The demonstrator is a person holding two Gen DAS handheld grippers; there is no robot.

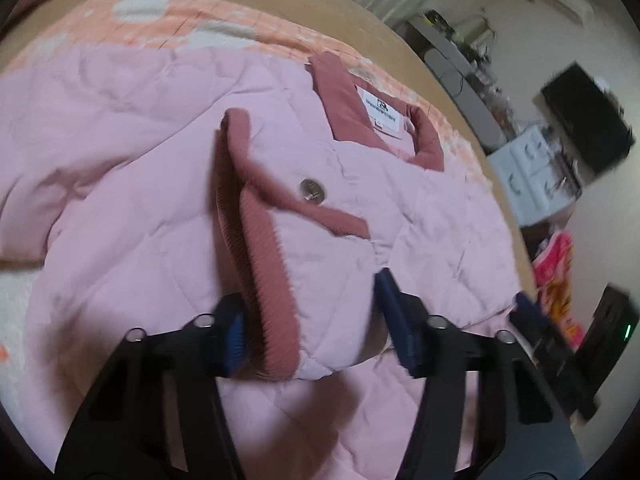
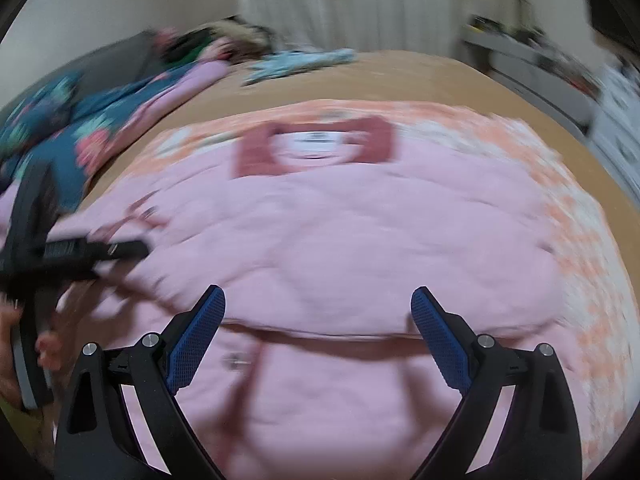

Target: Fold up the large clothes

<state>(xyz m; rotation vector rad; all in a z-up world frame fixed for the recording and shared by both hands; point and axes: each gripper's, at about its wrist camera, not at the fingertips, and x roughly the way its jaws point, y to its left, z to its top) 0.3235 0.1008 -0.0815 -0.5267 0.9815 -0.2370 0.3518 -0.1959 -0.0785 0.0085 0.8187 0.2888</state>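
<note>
Between our left gripper's (image 1: 316, 332) parted fingers lies the sleeve cuff (image 1: 276, 280), unclamped; our right gripper (image 2: 318, 336) hovers open. Pink quilted jacket (image 2: 360, 232), on the bed, seems soft, bulky; grasp hems.

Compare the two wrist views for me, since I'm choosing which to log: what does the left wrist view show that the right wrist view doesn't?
Only the left wrist view shows the sleeve cuff between the left gripper fingers, its metal button, and the white drawer unit. Only the right wrist view shows the open, empty right gripper, the teal floral fabric and the hand holding the other gripper. Both show the pink jacket, its dark-pink collar and the peach blanket.
</note>
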